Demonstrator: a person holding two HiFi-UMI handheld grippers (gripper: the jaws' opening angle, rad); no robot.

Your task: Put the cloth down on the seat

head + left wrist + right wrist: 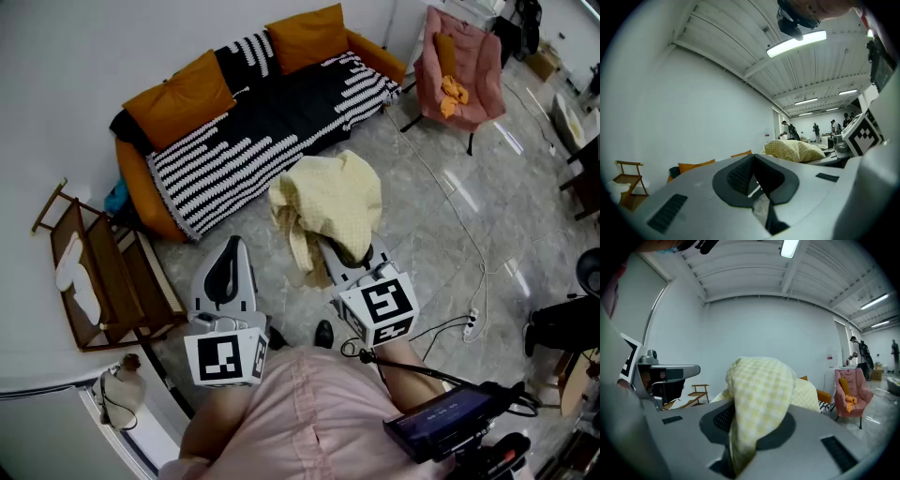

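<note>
Right gripper [354,265] is clamped on the yellow checked cloth [328,202], which drapes over its jaws in the air, short of the sofa [272,122]. Left gripper [228,255] is closed and empty. Carrying step judged in hand. The next move calls for reaching far over the striped seat, lowering and releasing.

pale yellow checked cloth [328,202]; black-and-white striped sofa cover [272,122]; orange cushions [183,94]; pink chair [459,66].

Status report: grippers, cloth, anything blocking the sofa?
Left gripper shut, empty. Right gripper shut on the yellow checked cloth, held up short of the sofa. Nothing seen in the way.
</note>
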